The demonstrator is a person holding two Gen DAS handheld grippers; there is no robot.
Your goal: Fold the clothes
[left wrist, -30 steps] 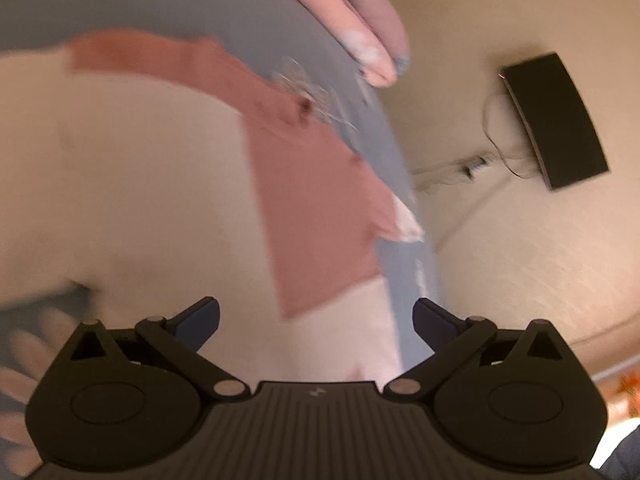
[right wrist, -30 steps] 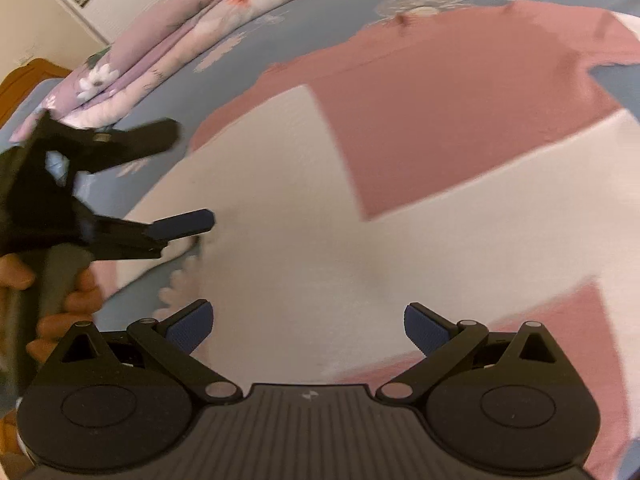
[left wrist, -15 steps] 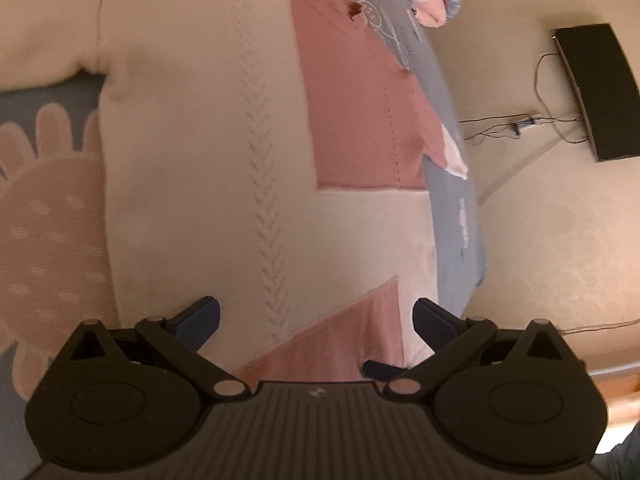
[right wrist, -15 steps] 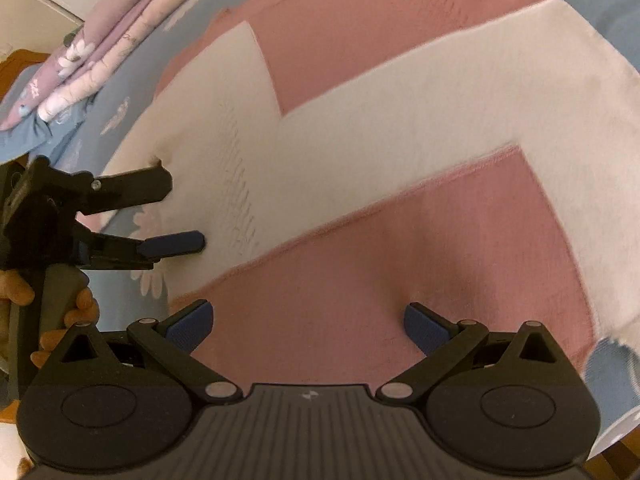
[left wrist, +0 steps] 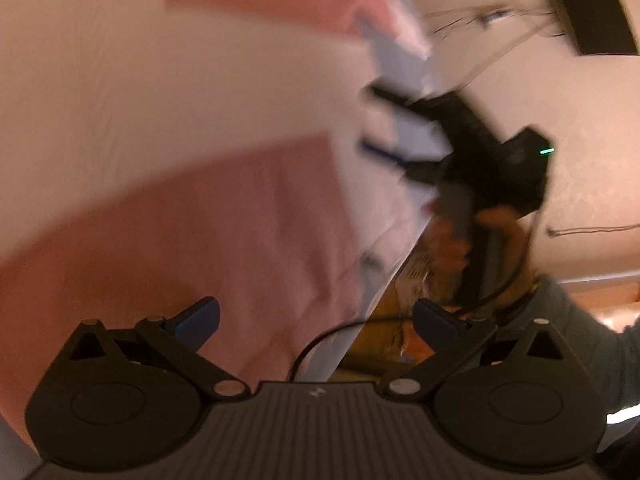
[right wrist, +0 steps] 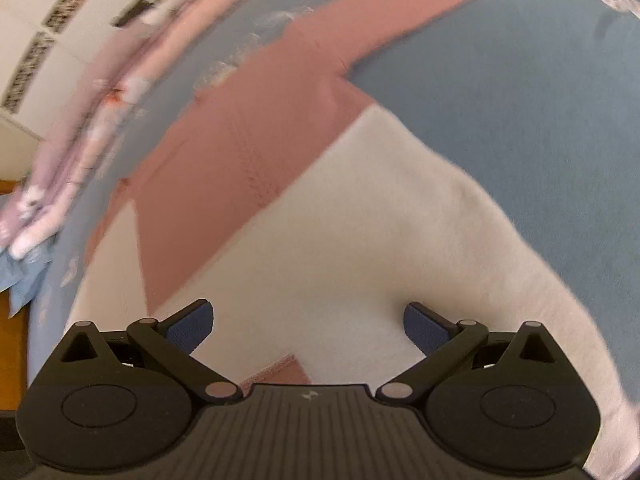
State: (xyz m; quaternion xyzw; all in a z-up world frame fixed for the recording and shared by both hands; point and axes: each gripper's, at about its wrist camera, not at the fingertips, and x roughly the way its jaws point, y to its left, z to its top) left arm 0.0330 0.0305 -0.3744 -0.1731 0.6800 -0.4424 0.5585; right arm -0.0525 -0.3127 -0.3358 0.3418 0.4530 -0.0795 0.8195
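A pink and cream colour-block sweater (right wrist: 304, 216) lies spread flat on a blue floral bedsheet (right wrist: 520, 92). In the left wrist view the same sweater (left wrist: 192, 152) fills the left side, blurred by motion. My left gripper (left wrist: 316, 318) is open over the sweater's lower pink panel near the bed edge, with nothing between its fingers. My right gripper (right wrist: 306, 326) is open just above the cream band, empty. The right gripper (left wrist: 384, 120) also shows in the left wrist view, blurred, held in a hand (left wrist: 492, 232) at the sweater's right edge.
A folded pink floral quilt (right wrist: 80, 128) lies along the far left of the bed. A wooden bed frame (right wrist: 12, 320) shows at the left edge. Beyond the bed edge are a beige floor (left wrist: 580, 120), thin cables (left wrist: 480, 16) and a black flat device (left wrist: 588, 4).
Both grippers have swept across the sweater toward its lower part and the bed edge. The right gripper now appears in the left wrist view; the left one has left the right wrist view.
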